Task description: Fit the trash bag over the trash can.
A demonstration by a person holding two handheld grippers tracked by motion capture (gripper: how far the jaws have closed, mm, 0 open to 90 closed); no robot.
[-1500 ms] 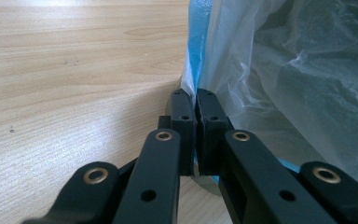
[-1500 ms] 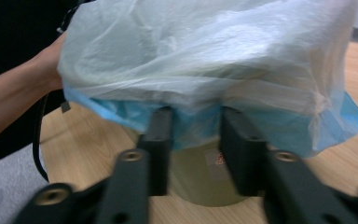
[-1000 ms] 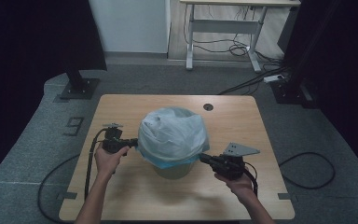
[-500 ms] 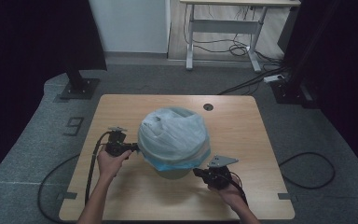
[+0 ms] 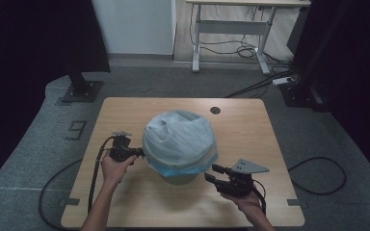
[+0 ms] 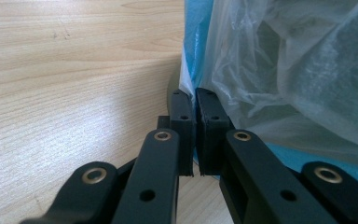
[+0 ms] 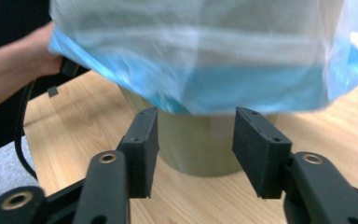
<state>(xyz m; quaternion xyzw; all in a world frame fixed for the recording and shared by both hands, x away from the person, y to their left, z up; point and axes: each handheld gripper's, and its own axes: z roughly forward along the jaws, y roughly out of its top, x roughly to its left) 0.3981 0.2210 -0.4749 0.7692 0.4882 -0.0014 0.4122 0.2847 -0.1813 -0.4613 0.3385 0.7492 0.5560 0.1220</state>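
Cataloguing: items on the work surface, largest first, places given as clock directions in the high view.
Table [image 5: 125,115]: light wood top with rounded corners; a small dark round hole [image 5: 215,110] sits near its far edge, at about 1 o'clock from the bin.
Bin [image 5: 178,178]: olive-coloured tub standing upright at the middle of the table; its lower wall shows below the bag's hem, and the right gripper view shows that wall [image 7: 191,140] resting on the wood.
Bag [image 5: 178,142]: thin, translucent white plastic with a blue hem, draped over the bin's mouth and hanging down its sides; the hem flares out past the bin wall on all sides.
Right gripper [image 5: 211,173]: held in the person's right hand at 4 o'clock from the bin, near the bag's hem, grey three-cornered plate on top; jaws have just been opening and stand parted, nothing between the pads; in its own view the fingertips [image 7: 142,135] sit just under the blue hem, apart from it.
Left gripper [image 5: 142,153]: held in the person's left hand at 9 o'clock from the bin, cable trailing back toward 7 o'clock; jaws pressed nearly together, pinching the bag's edge, as its own view shows at the pads [image 6: 182,109] where blue and white film [image 6: 261,70] enters the slit.
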